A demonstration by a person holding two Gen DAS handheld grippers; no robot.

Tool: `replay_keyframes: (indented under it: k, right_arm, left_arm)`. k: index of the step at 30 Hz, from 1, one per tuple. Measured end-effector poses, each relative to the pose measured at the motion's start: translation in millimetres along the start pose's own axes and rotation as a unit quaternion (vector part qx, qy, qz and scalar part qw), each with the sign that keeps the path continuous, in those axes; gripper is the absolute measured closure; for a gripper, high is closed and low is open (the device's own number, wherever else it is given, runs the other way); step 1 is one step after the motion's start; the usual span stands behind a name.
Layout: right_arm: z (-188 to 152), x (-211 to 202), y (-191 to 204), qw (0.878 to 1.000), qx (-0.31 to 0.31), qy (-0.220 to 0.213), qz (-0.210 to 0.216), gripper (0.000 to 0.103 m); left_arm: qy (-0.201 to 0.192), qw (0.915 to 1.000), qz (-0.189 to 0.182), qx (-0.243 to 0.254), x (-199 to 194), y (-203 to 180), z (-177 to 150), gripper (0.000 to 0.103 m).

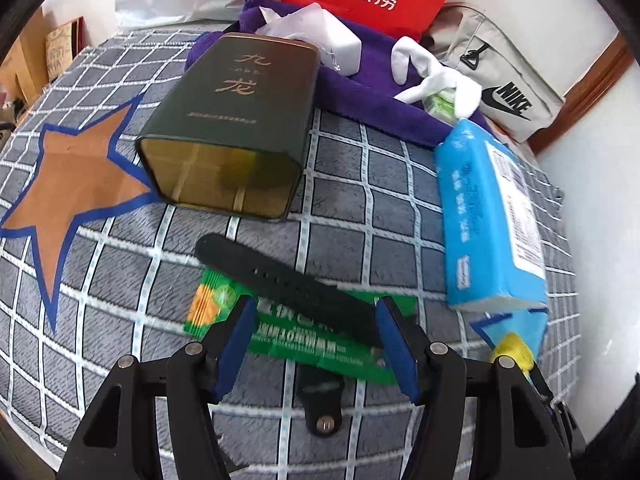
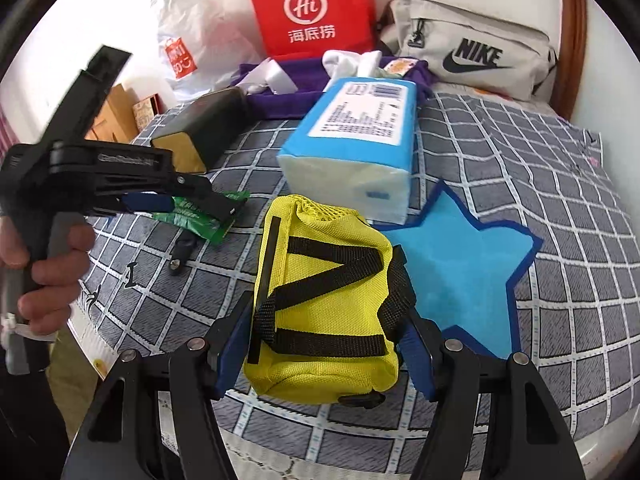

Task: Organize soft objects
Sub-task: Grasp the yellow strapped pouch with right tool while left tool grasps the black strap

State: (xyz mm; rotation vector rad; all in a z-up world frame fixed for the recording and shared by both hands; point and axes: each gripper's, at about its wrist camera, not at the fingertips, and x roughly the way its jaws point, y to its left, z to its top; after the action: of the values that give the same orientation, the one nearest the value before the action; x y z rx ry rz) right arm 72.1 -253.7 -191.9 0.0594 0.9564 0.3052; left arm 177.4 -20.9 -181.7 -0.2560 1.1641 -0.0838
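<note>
On the checked bed cover (image 2: 500,152), the right hand-held gripper (image 2: 324,344) clamps a yellow pouch (image 2: 324,312); the left hand-held gripper (image 1: 316,340) stands released above a green sachet (image 1: 304,336) and black strap (image 1: 280,276).

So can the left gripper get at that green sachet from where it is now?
Probably yes: the left gripper hangs open right over the green sachet, though the black strap lying across it may get pinched too.

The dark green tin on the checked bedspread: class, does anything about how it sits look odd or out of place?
Yes. The dark green tin lies tipped on its side on the checked bedspread, its open mouth facing the camera and no lid visible. Its far end rests against the purple towel. It looks empty inside.
</note>
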Motion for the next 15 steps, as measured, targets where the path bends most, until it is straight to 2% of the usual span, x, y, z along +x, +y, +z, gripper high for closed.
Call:
replay_keyframes:
  k: [6,8,9,10,11,15]
  right_arm:
    - [0,8,-9,1.0,0.012,0.004,0.009,0.036]
    - [-2,9,-10,1.0,0.013,0.004,0.011,0.036]
    - [-2,9,-10,1.0,0.014,0.003,0.013,0.036]
    - [-2,9,-12,1.0,0.016,0.002,0.016,0.036]
    - [-2,9,-12,1.0,0.017,0.002,0.018,0.036]
    - [-3,10,-15,0.999,0.022,0.001,0.025,0.036]
  left_arm:
    - [-0.015,0.9982,0.05,0.03,10,-20,2,0.045]
    - [-0.029,0.9966,0.067,0.04,9,-23,0,0.06]
    - [-0.035,0.9962,0.066,0.045,7,-24,-1,0.066]
    - [-0.034,0.9968,0.053,0.05,5,-23,-1,0.078]
    - [-0.026,0.9977,0.037,0.049,4,-20,-2,0.082]
    - [-0.011,0.9987,0.004,0.049,-4,-8,-10,0.088]
